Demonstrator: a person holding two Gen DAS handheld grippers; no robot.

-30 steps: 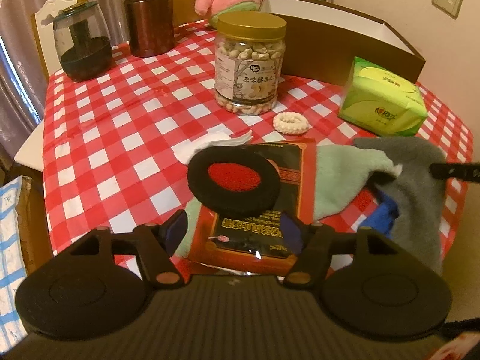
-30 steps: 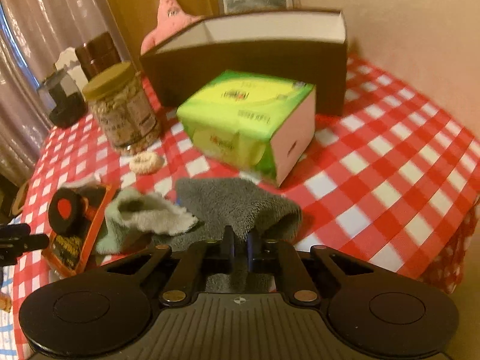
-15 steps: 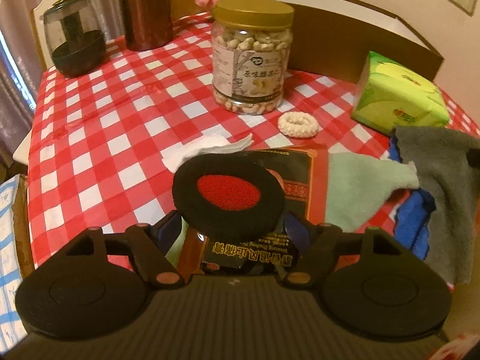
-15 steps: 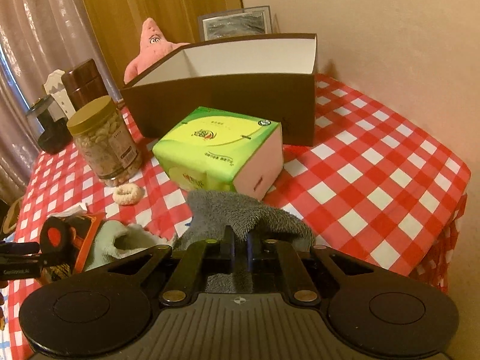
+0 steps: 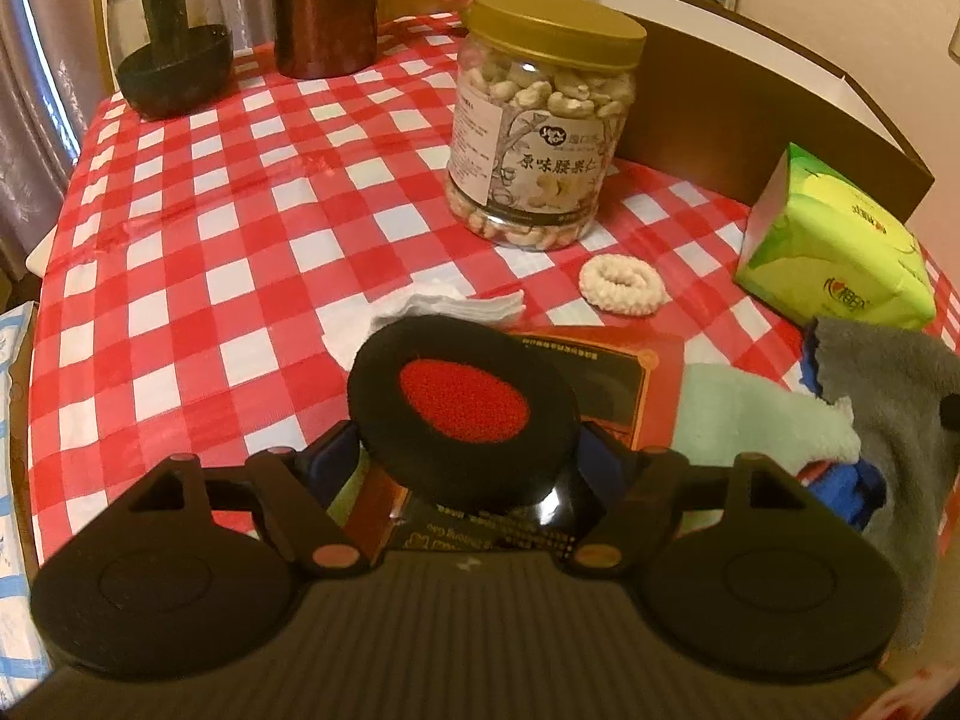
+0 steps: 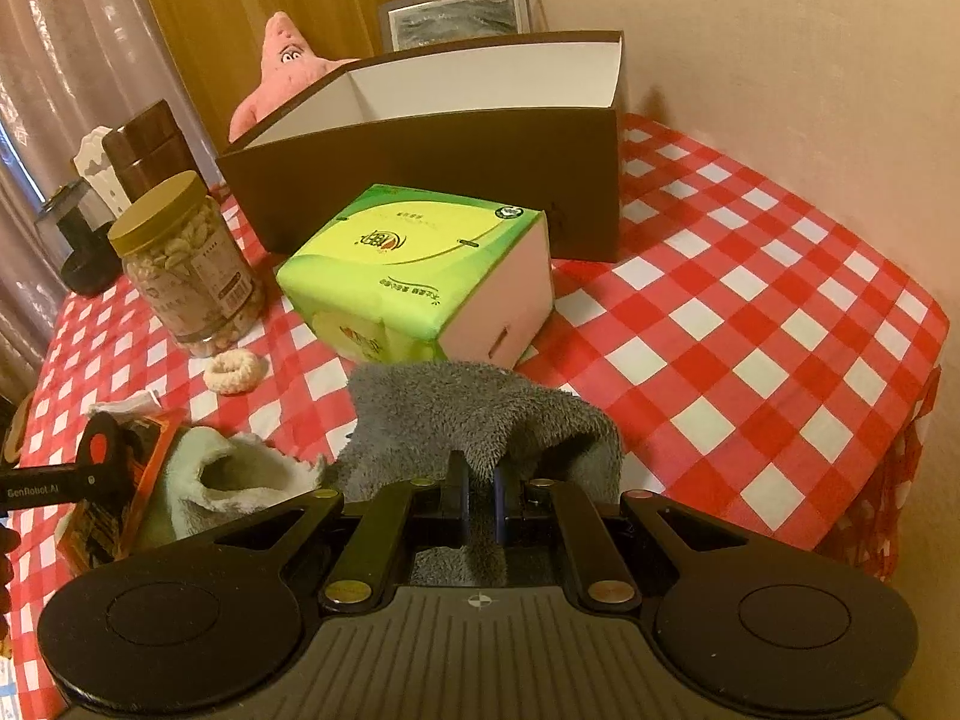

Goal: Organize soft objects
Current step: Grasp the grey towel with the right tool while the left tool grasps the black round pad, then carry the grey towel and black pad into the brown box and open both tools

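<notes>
The right gripper tilts down toward the bench, its jaws pinching a fold of the grey towel, which lies just before the tissue pack. The left gripper, also angled down, is spread wide around the black-and-red pad lying over a dark packet; whether its fingers press the pad I cannot tell.

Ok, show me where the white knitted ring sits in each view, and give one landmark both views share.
Left wrist: the white knitted ring lies right of centre on the checked cloth, just below the nut jar.
Right wrist: the ring lies at left, again just below the nut jar.
Shared landmark: the green tissue pack.
</notes>
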